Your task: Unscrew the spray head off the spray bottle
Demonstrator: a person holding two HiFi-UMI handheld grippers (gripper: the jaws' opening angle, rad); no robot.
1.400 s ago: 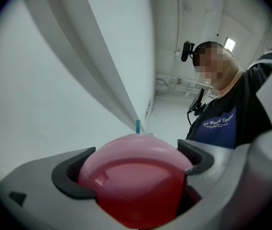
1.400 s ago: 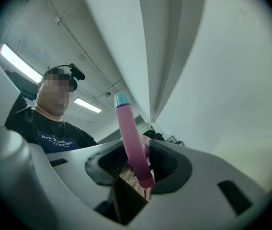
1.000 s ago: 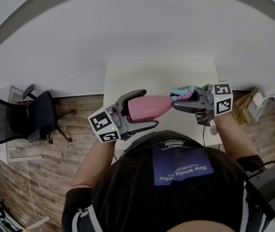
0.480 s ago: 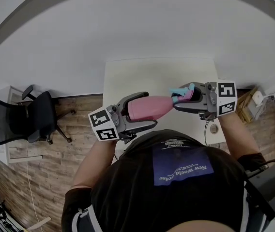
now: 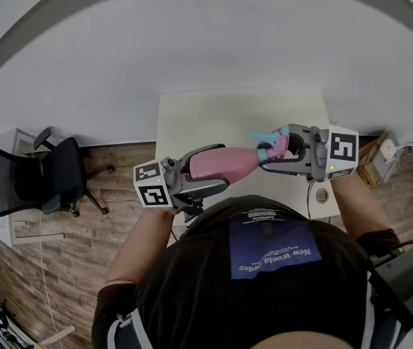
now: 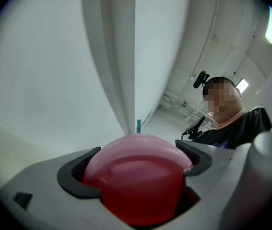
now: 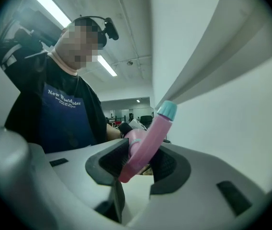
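Standing at a white surface (image 5: 235, 111) that is pushed up against a plain white wall (image 5: 192, 35), a person in a black shirt (image 5: 265, 267) holds a pink spray bottle (image 5: 221, 164) up in the air. The bottle lies on its side between two tools.

The left hand-held gripper (image 5: 225, 166) is clenched round the fat body of the bottle. In the left gripper view its dark pads (image 6: 76, 176) press on both sides of the round bottom. The right hand-held gripper (image 5: 268, 157) is clenched on the pink and blue-green spray head (image 5: 273, 142), which is on the bottle's neck. In the right gripper view the head's pink arm (image 7: 148, 145) sits tight between the pads.

Brown wood floor (image 5: 119, 195) shows to the left of the surface. A black office chair (image 5: 39, 177) stands on it. Long strip lights (image 7: 45, 4) glow on the ceiling.
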